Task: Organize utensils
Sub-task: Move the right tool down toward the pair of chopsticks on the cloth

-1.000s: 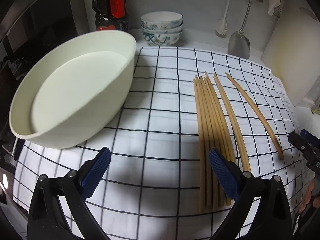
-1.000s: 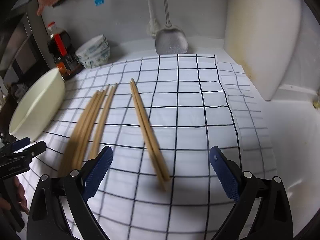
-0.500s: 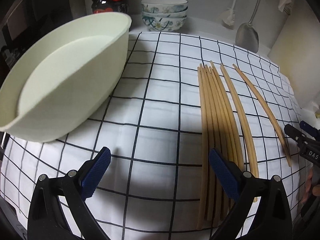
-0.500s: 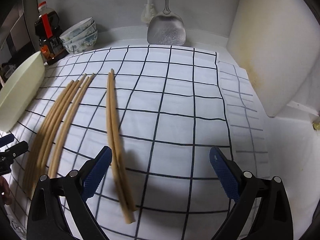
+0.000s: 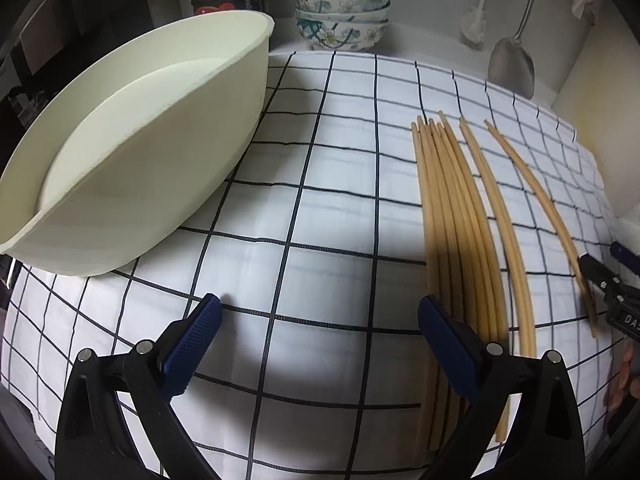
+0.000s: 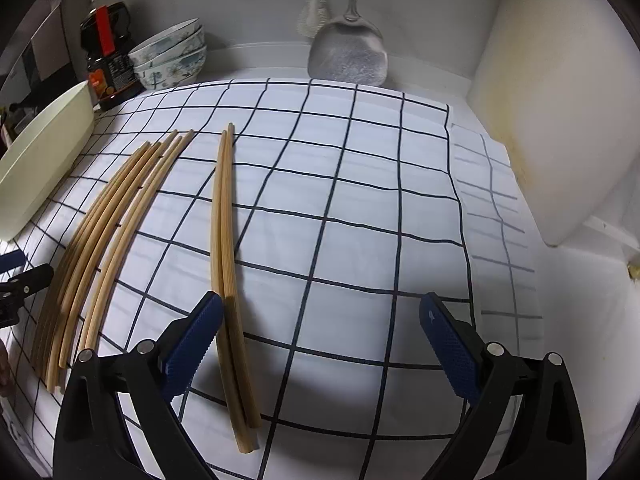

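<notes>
Closer now — right hand-held gripper (image 6: 320, 340), chopstick pair (image 6: 225, 240).

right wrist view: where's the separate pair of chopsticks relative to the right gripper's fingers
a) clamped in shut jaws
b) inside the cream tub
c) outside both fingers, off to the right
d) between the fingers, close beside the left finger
d: the pair of chopsticks lies on the checked cloth between the open fingers of the right gripper, close beside the left finger, not gripped.
</notes>
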